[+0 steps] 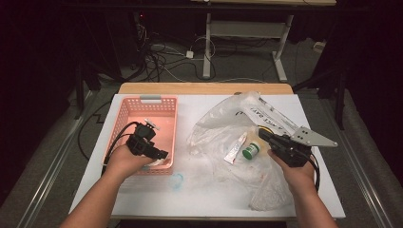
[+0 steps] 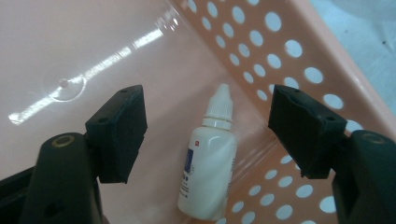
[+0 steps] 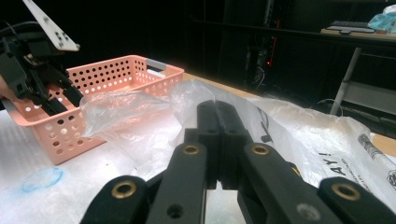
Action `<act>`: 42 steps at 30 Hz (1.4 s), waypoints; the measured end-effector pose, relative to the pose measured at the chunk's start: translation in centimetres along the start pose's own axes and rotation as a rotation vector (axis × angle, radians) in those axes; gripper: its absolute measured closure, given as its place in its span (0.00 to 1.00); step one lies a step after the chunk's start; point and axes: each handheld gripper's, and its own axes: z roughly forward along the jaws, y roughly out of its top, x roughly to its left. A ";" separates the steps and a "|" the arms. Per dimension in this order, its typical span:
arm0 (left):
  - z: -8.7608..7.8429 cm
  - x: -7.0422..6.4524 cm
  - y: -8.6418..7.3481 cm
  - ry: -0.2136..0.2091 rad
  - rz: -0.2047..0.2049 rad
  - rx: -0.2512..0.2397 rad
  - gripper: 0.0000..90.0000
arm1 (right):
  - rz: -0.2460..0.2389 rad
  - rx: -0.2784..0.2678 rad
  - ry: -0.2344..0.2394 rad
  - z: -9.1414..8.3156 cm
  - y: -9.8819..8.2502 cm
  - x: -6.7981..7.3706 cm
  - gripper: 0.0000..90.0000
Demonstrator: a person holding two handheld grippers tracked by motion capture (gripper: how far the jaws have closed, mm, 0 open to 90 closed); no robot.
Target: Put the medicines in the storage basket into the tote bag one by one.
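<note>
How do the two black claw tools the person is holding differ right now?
The left gripper stands with its jaws wide apart inside the pink basket, a white dropper bottle lying between them untouched. The right gripper has its jaws pressed together and sits over the clear plastic bag, outside the basket. Both are black, two-jawed and hand-held.

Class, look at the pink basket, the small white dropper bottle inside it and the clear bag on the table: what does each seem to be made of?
Pink basket: moulded plastic, it seems; smooth, slightly glossy walls with rows of punched round holes.
Dropper bottle: probably opaque white plastic, smooth with a soft sheen and a ribbed cap.
Clear bag: thin plastic film; see-through, crinkled, catching glare.
</note>
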 end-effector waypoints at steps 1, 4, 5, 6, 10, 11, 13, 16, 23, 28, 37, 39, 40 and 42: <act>0.1 0.0 0.2 0.002 0.000 0.014 0.33 | 0.006 0.001 -0.001 0.0 0.0 0.0 1.00; 0.5 0.3 0.8 0.004 -0.001 0.070 0.39 | 0.001 -0.003 0.003 0.0 -0.1 -0.1 1.00; 0.7 0.4 0.9 0.002 -0.006 0.092 0.40 | 0.003 -0.002 0.003 0.0 -0.1 0.0 1.00; 0.8 0.5 1.0 -0.003 -0.013 0.110 0.41 | 0.003 -0.002 0.004 0.1 -0.1 0.0 1.00; 1.4 0.6 1.1 0.001 -0.007 0.168 0.45 | 0.003 -0.005 0.003 0.0 -0.1 0.0 1.00; 1.6 0.6 1.2 -0.003 -0.007 0.183 0.46 | 0.005 -0.004 0.001 0.0 -0.1 0.0 1.00; 1.9 0.7 1.3 -0.001 -0.010 0.213 0.48 | 0.004 -0.004 0.002 0.0 -0.1 -0.1 1.00; 2.3 1.1 1.7 0.012 -0.049 0.250 0.48 | 0.004 -0.002 0.000 0.0 0.0 0.1 1.00; 3.2 1.5 2.2 0.066 -0.085 0.343 0.56 | 0.003 0.003 0.000 0.0 -0.1 0.1 1.00; 3.4 1.2 2.6 0.094 -0.069 0.362 0.64 | 0.003 0.003 -0.001 0.0 -0.1 0.0 1.00; 2.9 0.8 2.5 0.099 -0.038 0.295 0.65 | -0.001 0.000 0.000 -0.1 0.0 0.1 1.00; 2.7 0.7 2.4 0.080 -0.030 0.259 0.65 | -0.003 0.000 -0.002 -0.1 -0.1 0.1 1.00; 2.6 0.6 2.4 0.071 -0.022 0.238 0.65 | 0.000 0.002 -0.003 -0.1 -0.1 0.1 1.00; 2.3 0.5 2.2 0.067 -0.022 0.209 0.65 | 0.004 0.006 -0.005 0.0 -0.2 0.1 1.00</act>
